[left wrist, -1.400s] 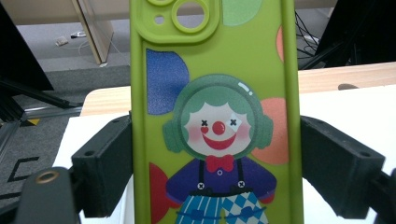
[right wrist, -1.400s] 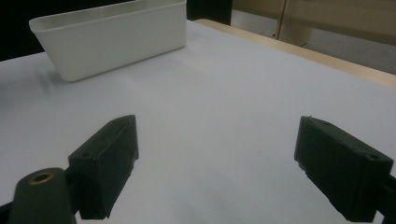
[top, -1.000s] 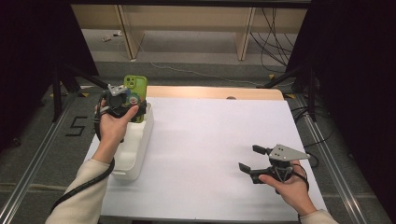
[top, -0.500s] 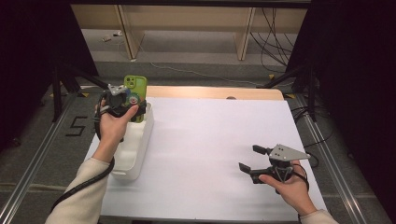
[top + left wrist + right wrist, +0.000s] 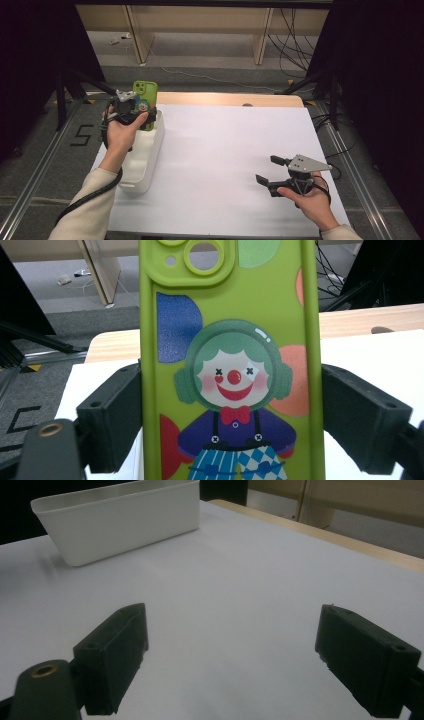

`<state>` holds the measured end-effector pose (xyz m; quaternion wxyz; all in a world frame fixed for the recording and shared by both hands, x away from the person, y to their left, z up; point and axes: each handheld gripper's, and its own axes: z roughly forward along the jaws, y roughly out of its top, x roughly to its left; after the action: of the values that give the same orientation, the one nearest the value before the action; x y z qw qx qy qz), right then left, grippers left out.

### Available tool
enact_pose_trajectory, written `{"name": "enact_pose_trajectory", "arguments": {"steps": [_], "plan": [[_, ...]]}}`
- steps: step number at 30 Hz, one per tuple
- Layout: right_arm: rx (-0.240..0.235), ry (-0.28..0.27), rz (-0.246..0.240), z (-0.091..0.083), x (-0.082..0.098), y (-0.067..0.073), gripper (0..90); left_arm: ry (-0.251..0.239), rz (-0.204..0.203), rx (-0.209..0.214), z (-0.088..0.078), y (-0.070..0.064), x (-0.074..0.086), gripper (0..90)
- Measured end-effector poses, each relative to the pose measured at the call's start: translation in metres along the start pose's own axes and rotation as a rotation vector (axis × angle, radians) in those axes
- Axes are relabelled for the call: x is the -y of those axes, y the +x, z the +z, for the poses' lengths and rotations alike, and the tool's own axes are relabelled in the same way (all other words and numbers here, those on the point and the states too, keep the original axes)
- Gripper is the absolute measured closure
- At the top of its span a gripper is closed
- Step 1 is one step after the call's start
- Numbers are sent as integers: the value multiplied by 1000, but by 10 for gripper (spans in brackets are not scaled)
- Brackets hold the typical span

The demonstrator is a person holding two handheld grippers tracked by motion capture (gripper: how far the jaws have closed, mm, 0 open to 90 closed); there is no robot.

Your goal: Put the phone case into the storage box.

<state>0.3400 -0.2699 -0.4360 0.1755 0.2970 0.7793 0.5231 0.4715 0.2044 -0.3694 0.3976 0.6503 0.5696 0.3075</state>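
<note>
A green phone case [image 5: 230, 365] printed with a clown stands upright between the jaws of my left gripper [image 5: 230, 430], whose pads press on its two long edges. From above, the case [image 5: 146, 97] and the left gripper [image 5: 144, 114] hover over the far end of a white bin [image 5: 150, 150] at the table's left side. My right gripper [image 5: 267, 170] stands open near the table's front right with nothing between its jaws. Its own view has the right gripper [image 5: 235, 655] low over the bare white sheet, and the bin [image 5: 125, 520] lies farther off.
A white sheet [image 5: 225, 150] covers the table, and a wooden strip [image 5: 225, 98] runs along its far edge. Metal rails [image 5: 40, 170] flank the table on both sides. Cables [image 5: 295, 45] lie on the floor beyond.
</note>
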Motion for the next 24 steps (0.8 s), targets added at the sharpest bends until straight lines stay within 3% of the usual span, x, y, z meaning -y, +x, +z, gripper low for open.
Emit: {"name": "enact_pose_trajectory", "arguments": {"steps": [24], "plan": [[1, 0, 0, 0, 0, 0, 148, 6, 15, -2, 8, 2, 0, 158]]}}
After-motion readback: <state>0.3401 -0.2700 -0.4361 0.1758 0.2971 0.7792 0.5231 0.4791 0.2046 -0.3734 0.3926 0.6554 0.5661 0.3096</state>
